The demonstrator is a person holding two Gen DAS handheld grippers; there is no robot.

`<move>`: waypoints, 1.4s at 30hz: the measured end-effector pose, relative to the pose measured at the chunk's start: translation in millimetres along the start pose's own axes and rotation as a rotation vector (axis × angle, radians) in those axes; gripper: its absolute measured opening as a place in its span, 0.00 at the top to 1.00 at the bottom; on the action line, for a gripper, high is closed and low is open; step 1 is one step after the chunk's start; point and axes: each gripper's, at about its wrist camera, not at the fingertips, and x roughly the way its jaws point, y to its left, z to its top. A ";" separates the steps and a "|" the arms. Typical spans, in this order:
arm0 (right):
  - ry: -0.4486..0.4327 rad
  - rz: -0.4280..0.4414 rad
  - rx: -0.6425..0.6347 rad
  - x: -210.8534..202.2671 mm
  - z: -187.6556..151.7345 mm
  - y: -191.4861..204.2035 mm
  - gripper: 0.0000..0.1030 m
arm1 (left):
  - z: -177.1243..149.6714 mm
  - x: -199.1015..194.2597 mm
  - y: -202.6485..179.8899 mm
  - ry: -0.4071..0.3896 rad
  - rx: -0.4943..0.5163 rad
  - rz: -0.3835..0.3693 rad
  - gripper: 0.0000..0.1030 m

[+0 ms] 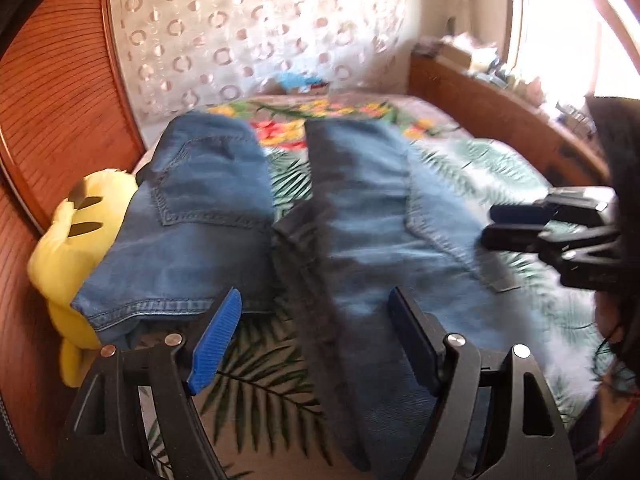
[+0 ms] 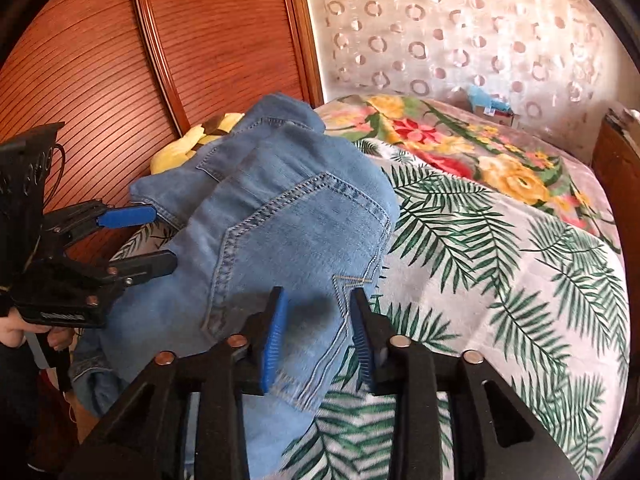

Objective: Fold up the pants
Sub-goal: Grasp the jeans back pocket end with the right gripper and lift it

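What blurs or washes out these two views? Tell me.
Left wrist view: window glare blows out the upper right, motion blur smears the jeans. Right wrist view: sharper and evenly lit, jeans stitching crisp; fisheye bends the wooden panels in both.

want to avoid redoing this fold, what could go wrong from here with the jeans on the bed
1. The jeans drape over a yellow plush toy near the bed edge, so the fold may come out lumpy or slip off.
2. Both the left hand-held gripper and the right hand-held gripper are open and hold nothing; pinching one denim layer could drag the folded stack apart.
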 end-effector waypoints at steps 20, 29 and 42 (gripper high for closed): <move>0.069 0.115 0.094 87.7 18.5 -40.5 0.30 | -8.4 50.7 27.6 0.134 -0.159 -0.228 0.25; 0.077 0.177 0.123 106.2 23.4 -59.0 0.30 | -8.8 50.1 27.4 0.131 -0.212 -0.293 0.30; 0.078 0.198 0.141 111.1 20.8 -55.8 0.38 | -21.0 46.2 29.0 0.138 -0.248 -0.385 0.47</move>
